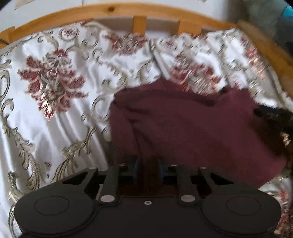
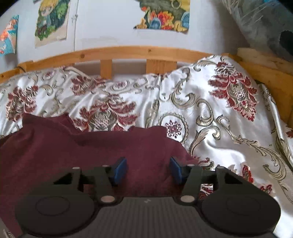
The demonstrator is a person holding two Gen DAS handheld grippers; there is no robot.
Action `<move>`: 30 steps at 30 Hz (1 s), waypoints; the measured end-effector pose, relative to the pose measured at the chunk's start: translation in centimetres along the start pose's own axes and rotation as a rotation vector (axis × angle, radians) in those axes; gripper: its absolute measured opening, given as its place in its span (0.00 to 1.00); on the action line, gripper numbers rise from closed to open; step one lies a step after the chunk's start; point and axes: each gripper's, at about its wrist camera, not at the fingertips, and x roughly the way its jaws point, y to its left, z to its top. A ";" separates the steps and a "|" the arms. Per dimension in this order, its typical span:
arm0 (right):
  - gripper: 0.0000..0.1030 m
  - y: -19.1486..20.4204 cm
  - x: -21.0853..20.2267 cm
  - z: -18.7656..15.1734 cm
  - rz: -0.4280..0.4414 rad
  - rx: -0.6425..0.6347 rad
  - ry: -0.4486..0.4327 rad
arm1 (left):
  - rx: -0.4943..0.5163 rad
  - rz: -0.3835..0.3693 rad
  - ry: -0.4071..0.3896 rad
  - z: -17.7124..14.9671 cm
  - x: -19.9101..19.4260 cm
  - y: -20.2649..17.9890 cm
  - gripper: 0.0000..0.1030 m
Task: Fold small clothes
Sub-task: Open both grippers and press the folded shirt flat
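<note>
A dark maroon garment [image 1: 192,128] lies spread on a patterned bedspread; the left wrist view is blurred. My left gripper [image 1: 149,168] sits at the garment's near edge, its blue pads [image 1: 136,167] close together with a fold of the maroon cloth pinched between them. In the right wrist view the same garment [image 2: 91,146] fills the lower left. My right gripper [image 2: 148,170] hovers over its right part, blue pads [image 2: 120,170] well apart and the cloth lying flat under the gap, not gripped.
The white bedspread [image 2: 219,128] with red flowers and grey scrolls is creased and bunched toward the back. A wooden bed rail [image 2: 128,51] runs behind it and down the right side. Drawings [image 2: 161,14] hang on the wall. A dark blurred shape [image 1: 274,117] shows at the garment's right edge.
</note>
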 end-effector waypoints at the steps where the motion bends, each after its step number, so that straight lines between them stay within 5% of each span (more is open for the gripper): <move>1: 0.53 0.1 0.4 -0.1 -0.006 0.000 0.017 | 0.000 0.015 0.013 0.0 0.3 0.0 0.15; 4: 0.44 -0.2 0.9 -0.5 -0.007 0.024 0.039 | -0.014 0.001 0.010 -0.2 0.4 0.1 0.05; 5: 0.30 -0.3 0.9 -0.6 -0.007 0.031 0.039 | -0.014 0.008 -0.001 -0.3 0.3 0.0 0.04; 8: 0.08 -0.4 0.6 -0.7 0.002 0.047 0.034 | -0.034 0.039 -0.053 -0.5 -0.5 0.0 0.04; 14: 0.07 -0.3 -1.2 -0.6 -0.042 0.062 0.040 | -0.089 0.111 -0.156 -1.3 -2.8 0.2 0.04; 19: 0.07 -0.6 -1.4 -1.0 -0.050 0.074 0.075 | -0.053 0.169 -0.109 -2.2 -1.3 -0.5 0.04; 24: 0.07 -0.7 -1.6 -1.0 -0.055 0.082 0.079 | -0.090 0.163 -0.144 -2.7 -1.7 -0.3 0.04; 30: 0.10 0.0 -1.7 -1.1 -0.058 0.052 0.062 | 0.000 0.205 -0.119 -2.5 -1.1 -1.6 0.28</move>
